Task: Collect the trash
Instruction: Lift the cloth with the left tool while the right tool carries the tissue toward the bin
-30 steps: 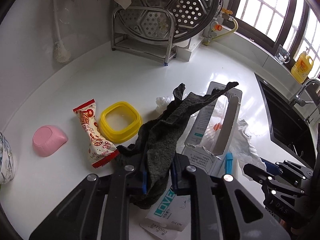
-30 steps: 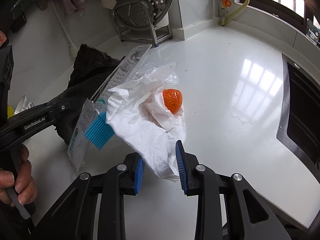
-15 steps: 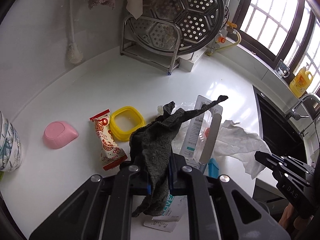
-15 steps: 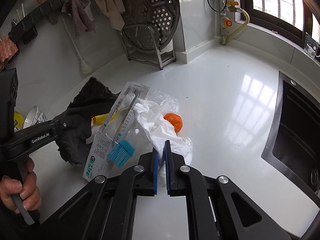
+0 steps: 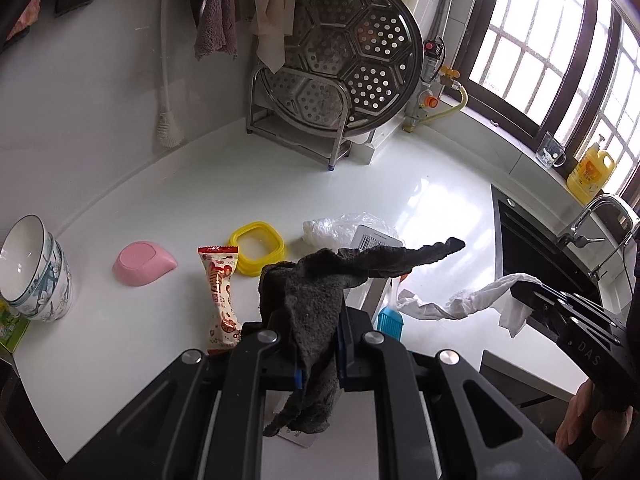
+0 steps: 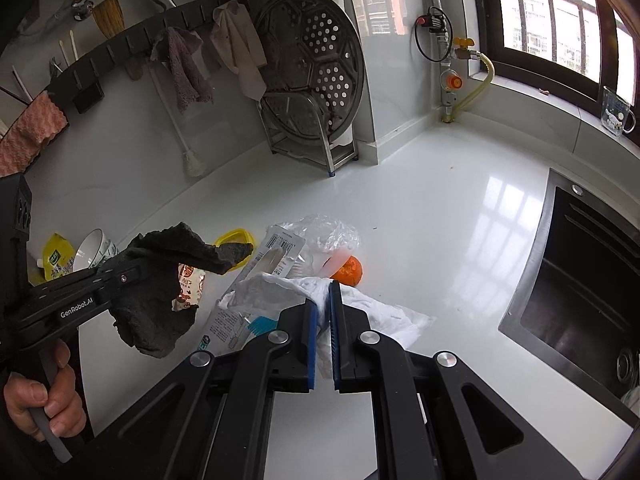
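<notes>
Holding a dark gray rag (image 5: 320, 300), the left gripper (image 5: 318, 344) has its two blue pads squeezed tight on the cloth. The rag hangs in the air above the white counter (image 5: 420, 200), with one long end sticking out to the side and the rest drooping down below the pads. The right gripper (image 6: 324, 320) is pinched shut on a crumpled white paper towel (image 6: 384, 316). One end of the towel is lifted up between the pads, and the other end trails down toward the counter. Just beyond the towel sits a small orange fruit (image 6: 349, 270), next to a clear plastic bag (image 6: 320, 232). A long white package (image 6: 244, 300) with a blue brush (image 6: 262, 325) inside lies on the counter under the towel and rag. Farther left are a red and white snack wrapper (image 5: 220, 300), a yellow ring (image 5: 258, 254), a pink dish (image 5: 144, 268) and stacked bowls (image 5: 36, 272). A black sink (image 6: 580, 300) is on the right side.
</notes>
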`<state>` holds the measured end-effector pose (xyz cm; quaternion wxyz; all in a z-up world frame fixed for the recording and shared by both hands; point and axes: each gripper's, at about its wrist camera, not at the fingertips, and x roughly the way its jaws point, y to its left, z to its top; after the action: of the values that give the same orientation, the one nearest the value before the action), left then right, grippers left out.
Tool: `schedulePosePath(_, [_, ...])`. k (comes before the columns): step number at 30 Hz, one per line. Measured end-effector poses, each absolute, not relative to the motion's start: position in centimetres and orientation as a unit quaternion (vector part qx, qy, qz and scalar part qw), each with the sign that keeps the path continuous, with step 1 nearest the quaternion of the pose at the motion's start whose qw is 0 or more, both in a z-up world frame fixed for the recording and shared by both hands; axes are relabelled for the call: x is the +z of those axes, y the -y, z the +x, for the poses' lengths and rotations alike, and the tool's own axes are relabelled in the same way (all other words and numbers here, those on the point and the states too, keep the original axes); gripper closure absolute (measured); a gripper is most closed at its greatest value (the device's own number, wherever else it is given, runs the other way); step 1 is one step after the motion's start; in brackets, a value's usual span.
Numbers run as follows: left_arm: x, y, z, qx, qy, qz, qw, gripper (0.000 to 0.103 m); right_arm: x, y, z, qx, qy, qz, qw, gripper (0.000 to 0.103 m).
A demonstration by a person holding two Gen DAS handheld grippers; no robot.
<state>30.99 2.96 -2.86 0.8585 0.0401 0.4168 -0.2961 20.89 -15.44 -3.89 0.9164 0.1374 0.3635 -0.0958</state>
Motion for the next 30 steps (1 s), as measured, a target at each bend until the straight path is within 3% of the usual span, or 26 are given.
schedulePosePath(15, [0.3,-3.2,20.8,-0.279,-0.402,0.03,0.872,0.091,-2.1,16.1,13.2,-0.056,-0.357,0.134,0.923,0.097])
schedulePosePath(30, [-2.9,0.4,7.4,-0.279,-0.431,0.037,0.857,0.091,-5.6,19.2,0.5,-0.04,-0.408,0.133,0.902,0.097])
